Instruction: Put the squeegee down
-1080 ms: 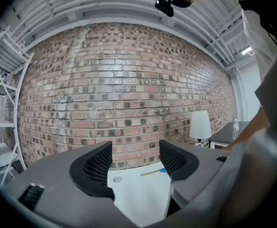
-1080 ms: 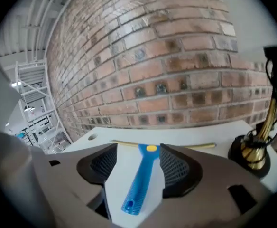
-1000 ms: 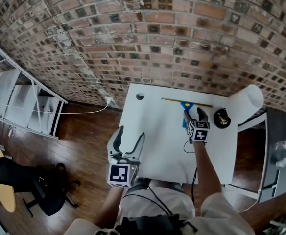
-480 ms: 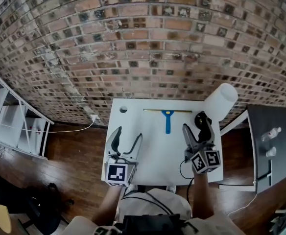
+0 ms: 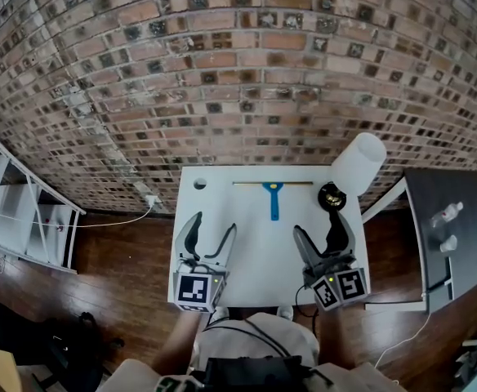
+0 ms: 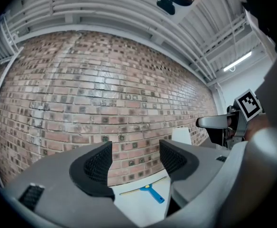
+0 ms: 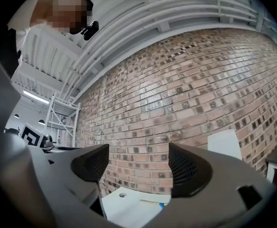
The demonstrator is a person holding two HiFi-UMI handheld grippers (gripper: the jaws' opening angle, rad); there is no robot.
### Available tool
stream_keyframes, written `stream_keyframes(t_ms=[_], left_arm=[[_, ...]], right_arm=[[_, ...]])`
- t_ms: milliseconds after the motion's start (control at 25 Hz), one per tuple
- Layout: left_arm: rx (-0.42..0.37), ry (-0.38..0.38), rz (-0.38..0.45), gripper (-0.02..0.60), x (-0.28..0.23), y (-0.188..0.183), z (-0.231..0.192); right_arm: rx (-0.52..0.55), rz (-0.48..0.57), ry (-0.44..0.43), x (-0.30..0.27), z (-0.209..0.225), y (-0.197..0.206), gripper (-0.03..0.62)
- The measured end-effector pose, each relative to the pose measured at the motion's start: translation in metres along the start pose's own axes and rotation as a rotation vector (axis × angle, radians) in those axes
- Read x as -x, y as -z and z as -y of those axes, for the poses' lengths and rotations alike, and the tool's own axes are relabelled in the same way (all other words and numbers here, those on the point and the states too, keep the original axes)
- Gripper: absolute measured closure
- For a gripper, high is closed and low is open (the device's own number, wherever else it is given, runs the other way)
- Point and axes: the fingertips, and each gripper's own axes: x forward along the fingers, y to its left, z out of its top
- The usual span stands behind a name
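The squeegee is lying flat on the white table, well ahead of both grippers and roughly between their lines. Its long blade is at the far edge by the brick wall, and the blue handle points back toward them.

The left gripper has its jaws spread wide with nothing between them. From its own view the squeegee sits low down past the gap.

The right gripper is wide too, with the jaws easing inward a touch and nothing between them. Its view only catches a sliver of the squeegee.

A white lamp shade is ahead and just right of the right gripper.
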Motion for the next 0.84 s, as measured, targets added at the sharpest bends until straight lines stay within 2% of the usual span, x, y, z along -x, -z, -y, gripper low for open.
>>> stream_keyframes(t_ms=[240,400,840], left_arm=[[0.02,0.005,-0.001,0.288,0.0,-0.003,0.004],[-0.009,0.017,-0.004,0.288,0.0,-0.001,0.003],[0.007,0.009,-0.003,0.288,-0.005,-0.003,0.001]], right_arm=[[-0.005,-0.031,-0.01,-0.001,-0.007,0.011,0.175],[-0.018,-0.053,-0.01,-0.003,-0.007,0.02,0.177],[-0.012,-0.05,-0.033,-0.013,-0.011,0.019,0.177]])
